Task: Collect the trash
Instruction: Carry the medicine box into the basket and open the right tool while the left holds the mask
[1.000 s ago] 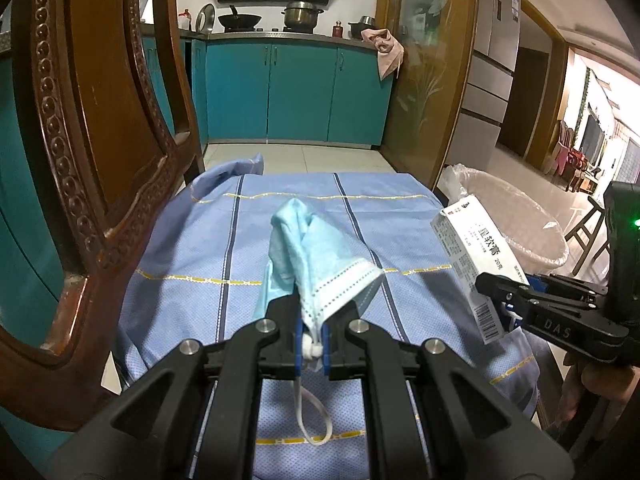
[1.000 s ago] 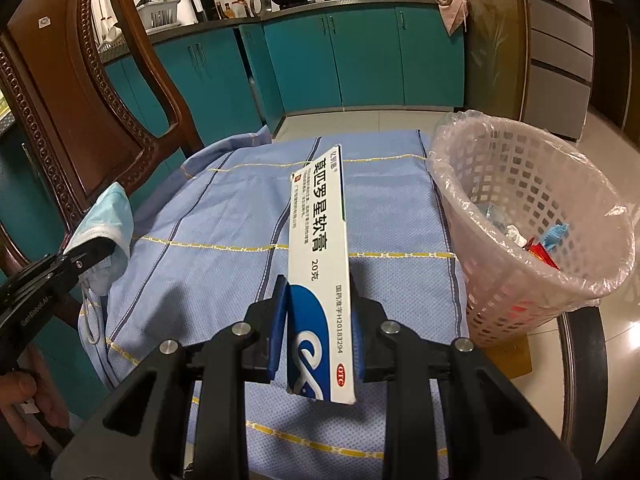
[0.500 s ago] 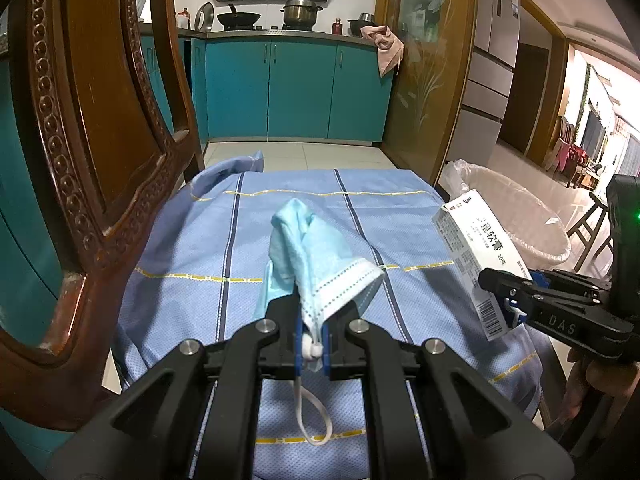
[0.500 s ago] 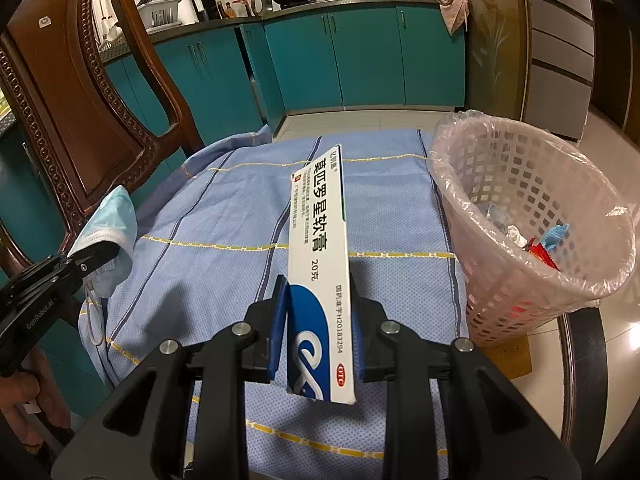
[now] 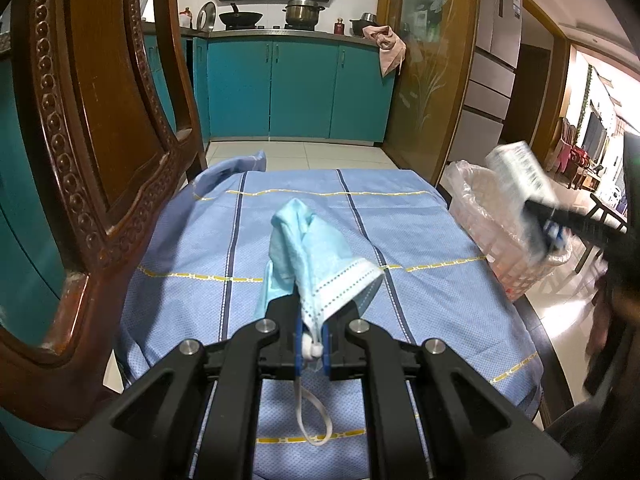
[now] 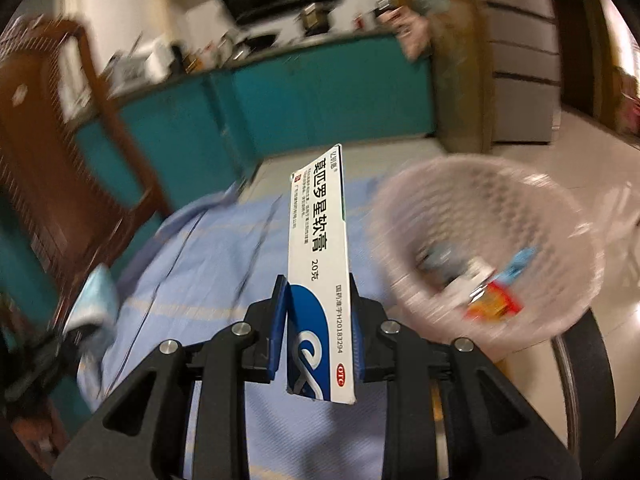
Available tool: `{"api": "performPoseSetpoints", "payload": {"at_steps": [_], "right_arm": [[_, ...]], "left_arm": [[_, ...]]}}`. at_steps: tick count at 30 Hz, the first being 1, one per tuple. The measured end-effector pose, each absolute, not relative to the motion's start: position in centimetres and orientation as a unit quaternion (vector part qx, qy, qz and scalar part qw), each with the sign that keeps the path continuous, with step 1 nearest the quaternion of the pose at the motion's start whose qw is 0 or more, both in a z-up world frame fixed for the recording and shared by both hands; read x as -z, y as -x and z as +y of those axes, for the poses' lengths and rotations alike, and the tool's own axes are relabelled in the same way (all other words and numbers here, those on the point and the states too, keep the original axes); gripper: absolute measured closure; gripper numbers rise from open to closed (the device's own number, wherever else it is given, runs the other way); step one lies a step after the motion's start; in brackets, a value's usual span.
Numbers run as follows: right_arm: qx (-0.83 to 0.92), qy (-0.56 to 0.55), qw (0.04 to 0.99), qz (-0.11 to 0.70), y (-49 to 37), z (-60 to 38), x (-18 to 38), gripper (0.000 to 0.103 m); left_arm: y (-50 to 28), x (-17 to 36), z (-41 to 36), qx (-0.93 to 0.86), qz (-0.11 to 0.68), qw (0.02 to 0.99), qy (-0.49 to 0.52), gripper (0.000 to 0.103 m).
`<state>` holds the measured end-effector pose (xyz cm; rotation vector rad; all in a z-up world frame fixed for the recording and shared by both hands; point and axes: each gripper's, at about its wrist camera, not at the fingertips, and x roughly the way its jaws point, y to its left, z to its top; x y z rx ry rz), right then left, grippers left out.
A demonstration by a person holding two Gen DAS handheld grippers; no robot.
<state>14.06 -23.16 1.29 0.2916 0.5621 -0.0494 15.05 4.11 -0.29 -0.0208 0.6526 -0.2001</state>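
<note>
Left gripper (image 5: 311, 338): fingers closed almost fully, pinching thin material between the blue pads; the body points forward and downward. Right gripper (image 6: 318, 322): fingers parted moderately, both pads pressed flat against a held flat item. In the left wrist view, the right gripper (image 5: 554, 232) appears motion-blurred at 3 o'clock, raised, with part of a hand (image 5: 604, 320) blurred below it.
</note>
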Motion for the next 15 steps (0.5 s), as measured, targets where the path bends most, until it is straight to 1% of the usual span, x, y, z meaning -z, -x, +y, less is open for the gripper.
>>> {"api": "performPoseSetpoints", "payload": {"at_steps": [3,6,11,13,15], "right_arm": [[0.085,-0.167,0.949,0.255,-14.6,-27.9,-1.6,0.075],[0.131,-0.183,0.939,0.260,-15.2,-31.6,-0.5,0.075],[0.151,-0.190,0.931,0.272,-15.7,-33.5,0.7,0.075],[0.148,-0.186,0.930,0.279,-15.9,-33.2,1.1,0.073],[0.150,-0.177,0.927,0.295,-16.2,-33.0,1.8,0.065]], "left_arm": [[-15.0,0.3,4.1,0.098,0.320,0.942,0.010,0.095],[-15.1,0.3,4.1,0.098,0.320,0.942,0.011,0.095],[-15.3,0.3,3.9,0.099,0.320,0.942,0.013,0.095],[-15.3,0.4,3.7,0.100,0.320,0.942,0.011,0.095],[-15.3,0.5,3.6,0.100,0.320,0.942,0.007,0.095]]}}
